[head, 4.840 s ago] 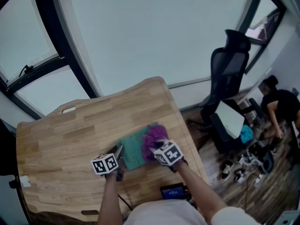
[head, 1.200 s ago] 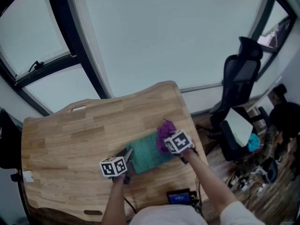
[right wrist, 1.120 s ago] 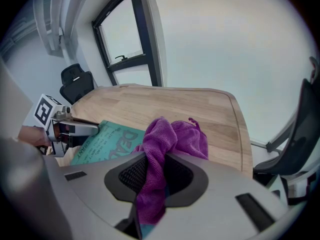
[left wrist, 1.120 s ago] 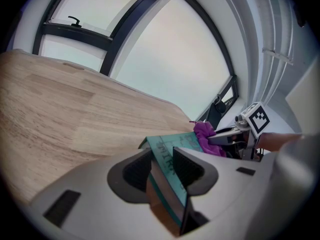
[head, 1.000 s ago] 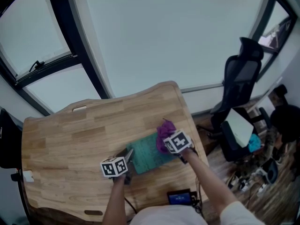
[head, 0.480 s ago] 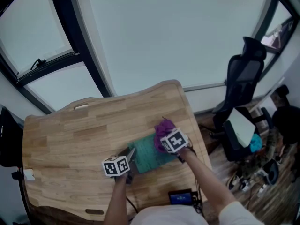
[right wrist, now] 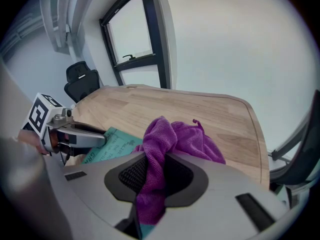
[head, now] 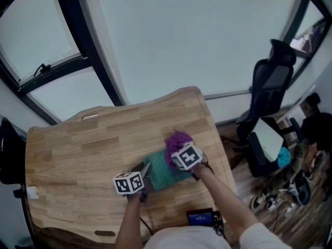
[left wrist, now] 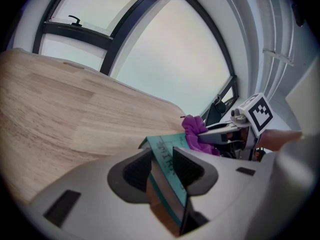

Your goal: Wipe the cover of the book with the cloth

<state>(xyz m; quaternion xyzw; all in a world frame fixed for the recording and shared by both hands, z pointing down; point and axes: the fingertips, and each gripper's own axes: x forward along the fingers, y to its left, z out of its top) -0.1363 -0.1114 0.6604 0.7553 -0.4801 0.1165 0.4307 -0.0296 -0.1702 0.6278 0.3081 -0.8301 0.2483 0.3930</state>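
Head view, lower centre: the teal book [head: 158,176] lies on the wooden table [head: 78,149], near its right end. The left gripper [head: 143,173] clamps the book's left edge between widely set jaws, steadying it. The right gripper [head: 176,152] is closed on the purple cloth [head: 176,139]. Within the last second the cloth has slid leftward from the book's right edge toward mid-cover. A wiping stroke appears to be under way.

An office: swivel chair [head: 270,84], wooden desk [head: 78,149], big windows [head: 155,35].
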